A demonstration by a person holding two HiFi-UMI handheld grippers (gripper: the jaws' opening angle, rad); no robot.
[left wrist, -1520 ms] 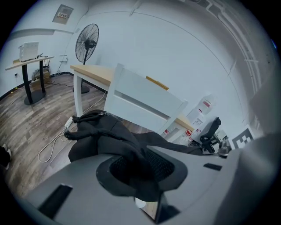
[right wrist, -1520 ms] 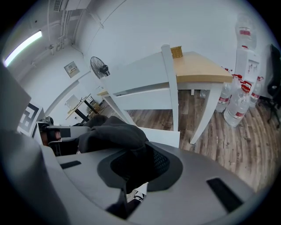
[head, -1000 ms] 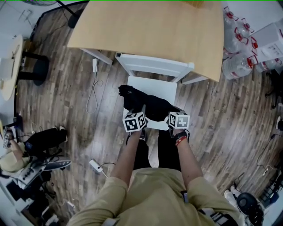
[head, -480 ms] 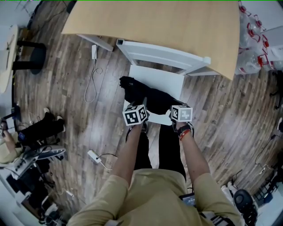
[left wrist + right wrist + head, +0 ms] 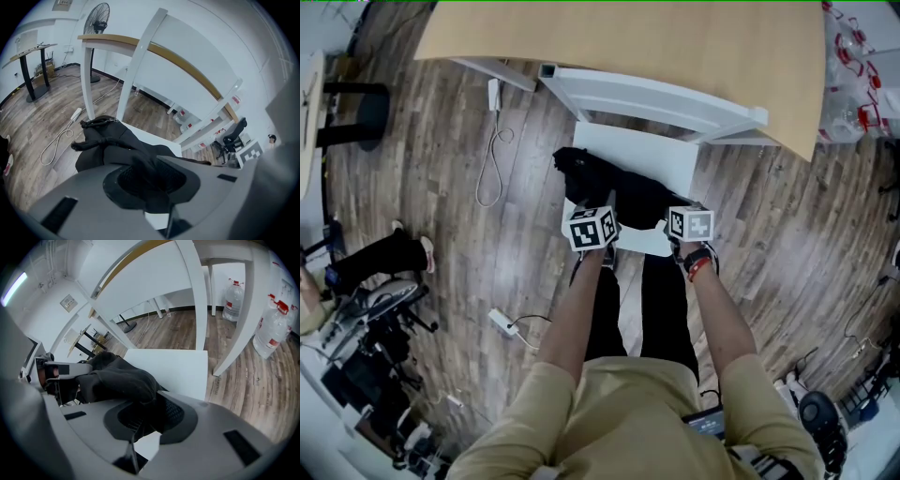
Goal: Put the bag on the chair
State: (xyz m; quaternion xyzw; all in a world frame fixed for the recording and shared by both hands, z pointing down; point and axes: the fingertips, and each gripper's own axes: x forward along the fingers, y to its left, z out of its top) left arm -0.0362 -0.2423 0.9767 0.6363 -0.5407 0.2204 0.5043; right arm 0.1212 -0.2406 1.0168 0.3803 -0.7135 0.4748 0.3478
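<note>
Evidently the left gripper (image 5: 149,183) and right gripper (image 5: 140,422) each pinch the black bag's (image 5: 623,195) near edge, lowering it evenly onto the white chair (image 5: 667,157), bulk toward ten o'clock

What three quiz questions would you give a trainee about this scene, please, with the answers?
1. True or false: only the left gripper grips the bag.
2. Which colour is the chair? A white, B black, C wood.
3. Fill in the missing word: the chair's back stands at the edge of a wooden ___.

Key:
1. False. The right gripper is shut on the bag too.
2. A.
3. table.
</note>
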